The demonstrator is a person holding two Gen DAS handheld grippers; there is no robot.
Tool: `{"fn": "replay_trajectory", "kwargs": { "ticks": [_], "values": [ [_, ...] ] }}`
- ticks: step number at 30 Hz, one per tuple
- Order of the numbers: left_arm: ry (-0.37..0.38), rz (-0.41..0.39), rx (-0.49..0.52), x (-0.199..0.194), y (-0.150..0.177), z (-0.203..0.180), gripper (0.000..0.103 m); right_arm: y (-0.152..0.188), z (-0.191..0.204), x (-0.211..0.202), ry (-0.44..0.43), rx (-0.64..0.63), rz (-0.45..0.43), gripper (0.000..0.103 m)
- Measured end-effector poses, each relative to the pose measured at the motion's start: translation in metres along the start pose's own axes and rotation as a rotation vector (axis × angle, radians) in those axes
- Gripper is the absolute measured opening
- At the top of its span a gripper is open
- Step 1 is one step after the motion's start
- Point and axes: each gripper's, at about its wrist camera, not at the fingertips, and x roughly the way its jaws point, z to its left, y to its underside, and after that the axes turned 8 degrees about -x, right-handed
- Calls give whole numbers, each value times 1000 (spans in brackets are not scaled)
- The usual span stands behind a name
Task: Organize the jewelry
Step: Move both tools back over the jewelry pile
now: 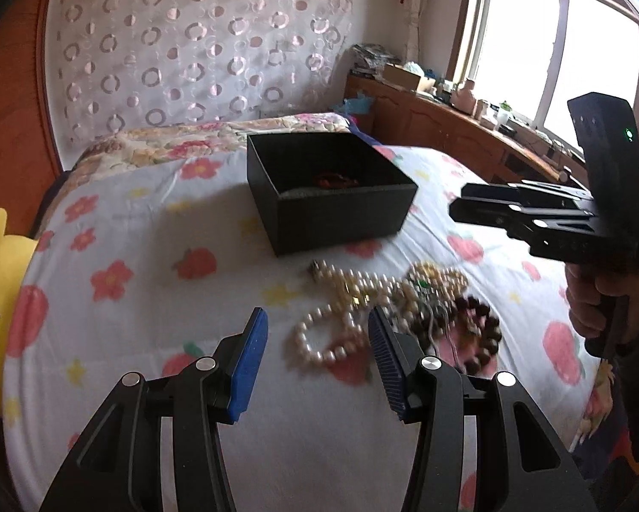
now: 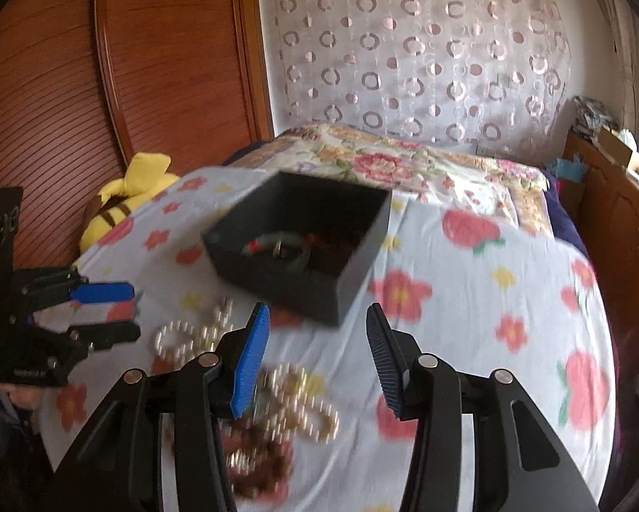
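On the floral bedspread [image 1: 148,222], a black box [image 1: 328,190] (a bangle [image 2: 276,249] inside) sits at 12 o'clock from the pearl-and-bead jewelry pile [image 1: 387,311]; left gripper [image 1: 317,358] and right gripper [image 2: 317,356] both hover wide open, empty

Left gripper [image 1: 317,333] hangs wide open over the flowery bedspread [image 1: 148,256], pearl strand [image 1: 332,320] right between its fingers. Black box [image 1: 328,190] sits just behind, brown beads [image 1: 477,333] beside.

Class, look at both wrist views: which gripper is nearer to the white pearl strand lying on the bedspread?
Left. The left gripper hovers open right over the pearl strand; the right gripper is off to its side, nearer the black box.
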Motion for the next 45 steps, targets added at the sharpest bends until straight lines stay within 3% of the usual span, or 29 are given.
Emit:
{"fn": "replay_trajectory", "kwargs": {
  "ticks": [9,15,16,20,38,41,45],
  "values": [
    [1,31,31,5,9,-6,46,47,14,-14,-7,32,43,50],
    [19,47,68,13,6,-18,44,60,23,-14,-3,11,60,50],
    [22,51,74,15,6,-20,43,62,24,-13,-1,8,64,50],
    [47,89,73,27,1,-22,22,62,25,-11,-4,4,61,50],
    [36,131,119,53,-13,-34,23,65,26,-13,4,14,36,50],
    [85,150,127,51,-12,-34,6,65,26,-13,5,14,37,50],
    [83,143,138,44,-11,-34,5,64,27,-14,8,14,34,50]
  ]
}}
